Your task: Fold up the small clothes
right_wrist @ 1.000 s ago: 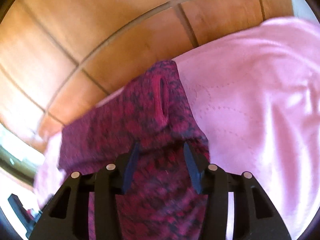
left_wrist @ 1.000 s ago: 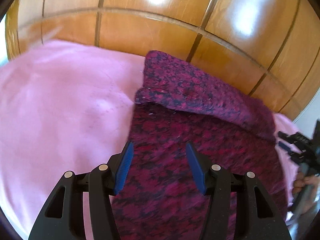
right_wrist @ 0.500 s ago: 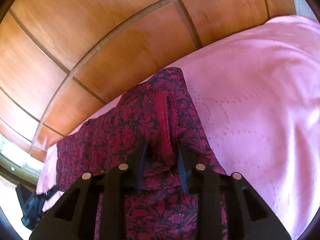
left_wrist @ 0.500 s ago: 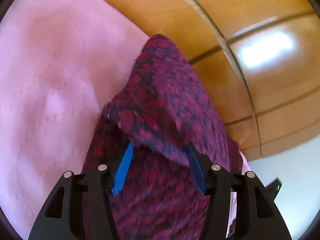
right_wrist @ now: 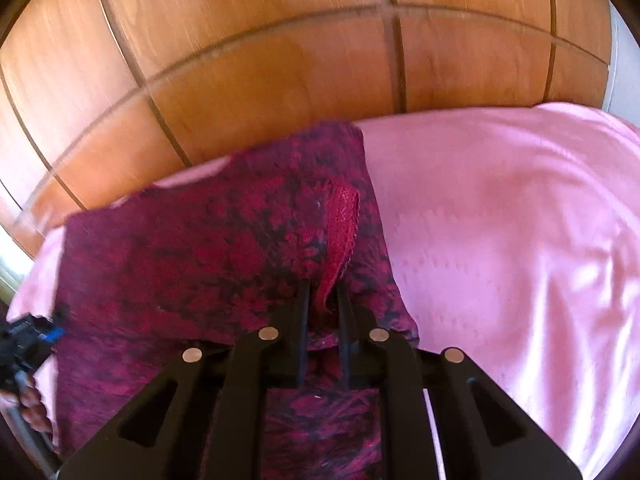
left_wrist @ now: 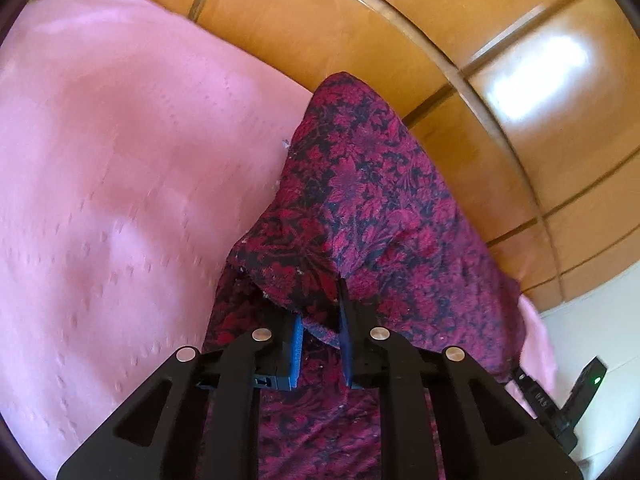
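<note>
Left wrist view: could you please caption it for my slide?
Left tool pinching a folded edge of the red floral garment over a pink bedspread.

The left gripper (left_wrist: 320,312) has its fingertips buried under a raised fold of the red-and-black floral garment (left_wrist: 372,200), so the pinched edge is hidden. In the right wrist view the garment (right_wrist: 208,256) is smeared by blur, its pattern unreadable. The right gripper (right_wrist: 323,304) hides the cloth between its fingers. The pink bedspread (right_wrist: 500,220) runs off the frame edge
</note>
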`<state>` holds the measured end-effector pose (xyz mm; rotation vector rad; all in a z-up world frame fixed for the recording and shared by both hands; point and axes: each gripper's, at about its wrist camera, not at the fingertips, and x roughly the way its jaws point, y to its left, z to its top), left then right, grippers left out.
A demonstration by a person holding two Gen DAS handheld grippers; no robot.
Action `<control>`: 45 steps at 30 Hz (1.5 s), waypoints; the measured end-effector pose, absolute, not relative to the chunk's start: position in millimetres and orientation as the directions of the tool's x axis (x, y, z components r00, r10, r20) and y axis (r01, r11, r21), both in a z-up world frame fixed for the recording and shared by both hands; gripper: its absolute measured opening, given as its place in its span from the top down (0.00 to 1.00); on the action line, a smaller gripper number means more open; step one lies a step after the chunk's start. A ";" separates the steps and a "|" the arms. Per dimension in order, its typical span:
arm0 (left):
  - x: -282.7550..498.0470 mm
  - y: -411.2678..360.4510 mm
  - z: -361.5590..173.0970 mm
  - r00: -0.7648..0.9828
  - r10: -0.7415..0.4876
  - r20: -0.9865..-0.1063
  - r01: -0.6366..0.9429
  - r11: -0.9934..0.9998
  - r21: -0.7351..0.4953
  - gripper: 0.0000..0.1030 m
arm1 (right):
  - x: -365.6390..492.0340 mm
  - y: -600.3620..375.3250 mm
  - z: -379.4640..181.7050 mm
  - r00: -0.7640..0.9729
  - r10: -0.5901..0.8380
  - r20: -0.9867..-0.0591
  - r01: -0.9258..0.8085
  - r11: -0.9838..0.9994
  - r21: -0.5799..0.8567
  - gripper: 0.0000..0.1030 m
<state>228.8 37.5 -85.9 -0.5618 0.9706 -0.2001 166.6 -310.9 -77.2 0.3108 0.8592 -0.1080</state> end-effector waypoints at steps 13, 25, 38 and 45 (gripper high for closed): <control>162.9 51.1 -60.5 0.582 -0.328 -0.744 0.003 0.916 -0.402 0.53 | 128.0 -332.4 -58.6 0.670 0.100 -0.735 0.205 0.927 0.313 0.49; 49.8 64.0 -76.5 0.481 -0.454 -0.750 0.225 0.891 -0.394 0.55 | 21.2 -336.3 -86.6 0.547 0.282 -0.789 0.117 0.907 0.405 0.51; -28.5 76.5 -79.1 0.340 -0.526 -0.779 0.307 0.846 -0.437 0.98 | -74.4 -311.9 -87.6 0.394 0.440 -0.807 0.032 0.871 0.490 0.70; -33.4 86.8 -53.7 0.400 -0.599 -0.693 0.307 0.800 -0.515 1.00 | -69.5 -309.2 -57.4 0.451 0.514 -0.730 -0.028 0.825 0.564 0.81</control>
